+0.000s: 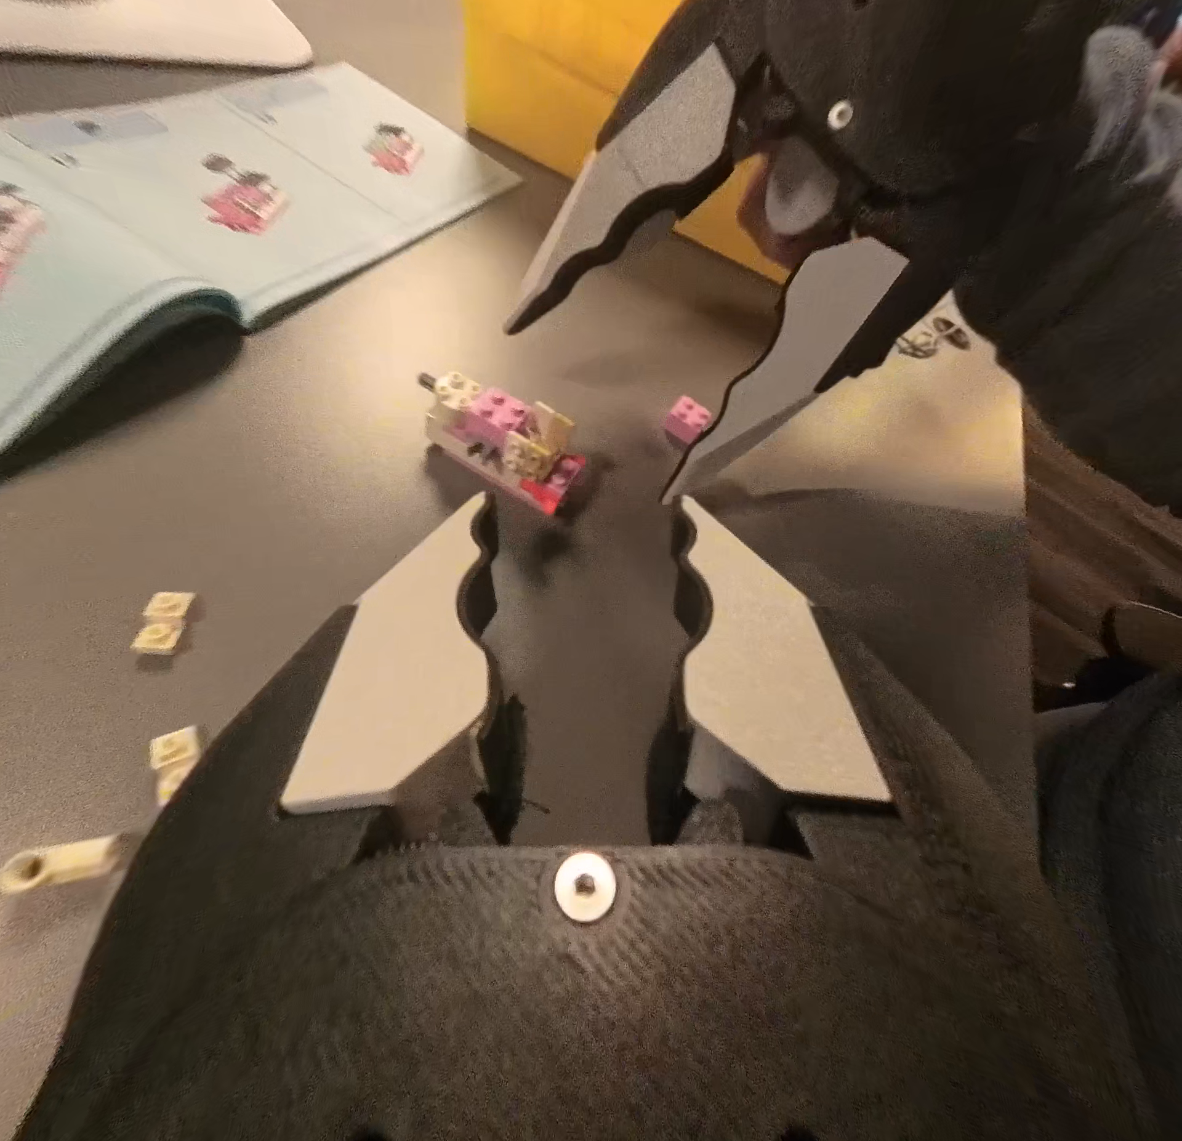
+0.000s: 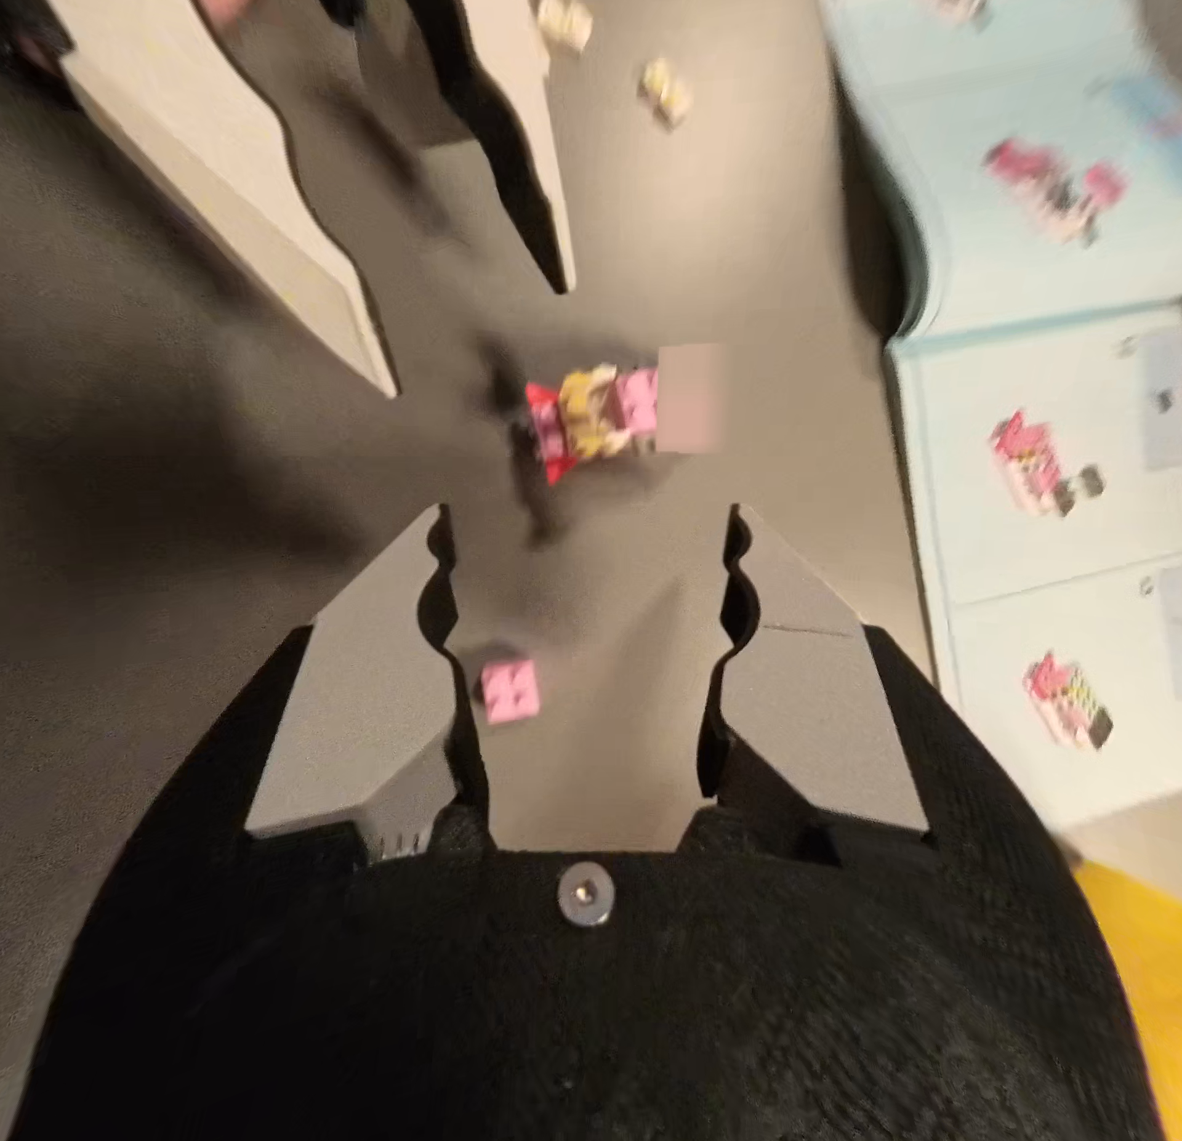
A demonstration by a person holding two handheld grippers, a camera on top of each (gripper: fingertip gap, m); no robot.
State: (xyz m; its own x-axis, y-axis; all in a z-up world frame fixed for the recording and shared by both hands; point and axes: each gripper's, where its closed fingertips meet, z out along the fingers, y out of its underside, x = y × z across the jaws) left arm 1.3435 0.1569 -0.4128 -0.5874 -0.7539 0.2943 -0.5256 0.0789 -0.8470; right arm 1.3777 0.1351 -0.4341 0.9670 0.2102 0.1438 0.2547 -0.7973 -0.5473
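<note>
Left gripper gapes, bare; just beyond it on the grey table stands a small pink, white, tan and red brick model; right gripper, also wide open, hangs above a loose pink brick

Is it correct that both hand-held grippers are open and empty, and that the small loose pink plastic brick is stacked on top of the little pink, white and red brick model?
Not quite. The small loose pink plastic brick lies by itself on the dark table, apart from the little pink, white and red brick model; the left wrist view shows this. The left hand-held gripper and right hand-held gripper are indeed open and empty.
</note>
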